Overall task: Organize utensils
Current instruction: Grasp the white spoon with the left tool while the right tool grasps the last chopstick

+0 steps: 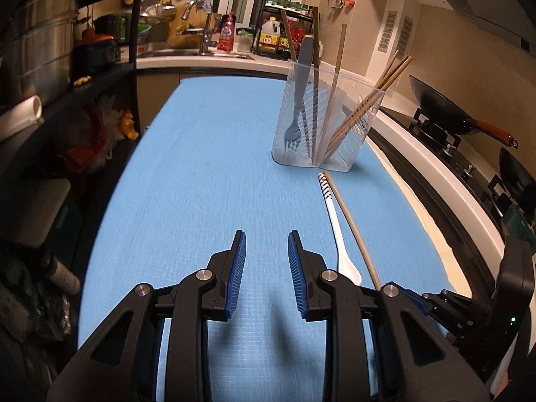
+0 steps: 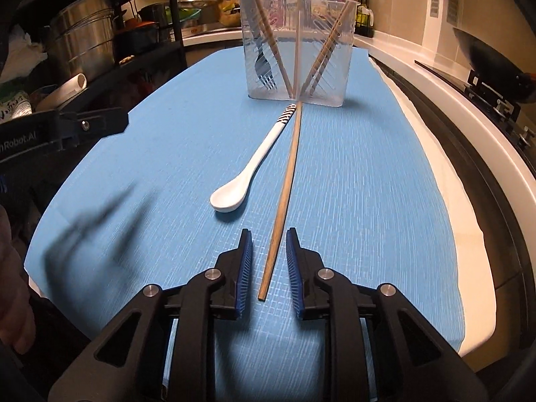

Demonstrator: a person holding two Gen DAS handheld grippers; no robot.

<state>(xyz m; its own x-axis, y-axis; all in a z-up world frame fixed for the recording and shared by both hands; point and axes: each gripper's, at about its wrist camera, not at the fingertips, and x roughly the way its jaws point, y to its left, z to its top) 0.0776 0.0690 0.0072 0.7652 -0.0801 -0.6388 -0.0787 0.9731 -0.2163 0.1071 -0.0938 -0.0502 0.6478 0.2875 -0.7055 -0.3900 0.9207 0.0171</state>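
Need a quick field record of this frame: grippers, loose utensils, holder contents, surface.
left gripper: open, empty, over bare mat
right gripper: open, straddling near end of chopstick, not closed on it
spoon: white, striped handle, flat on mat, left of chopstick
holder: clear, upright, divided; fork and chopsticks in it
mat: blue, covers the counter
left to stow: spoon, one chopstick

One white spoon (image 2: 249, 164) and one loose chopstick (image 2: 284, 197) are lying on the blue mat (image 2: 368, 184). One clear holder (image 2: 296, 50) is standing there, holding one grey fork (image 2: 263, 67); its chopsticks are overlapping too much to count.
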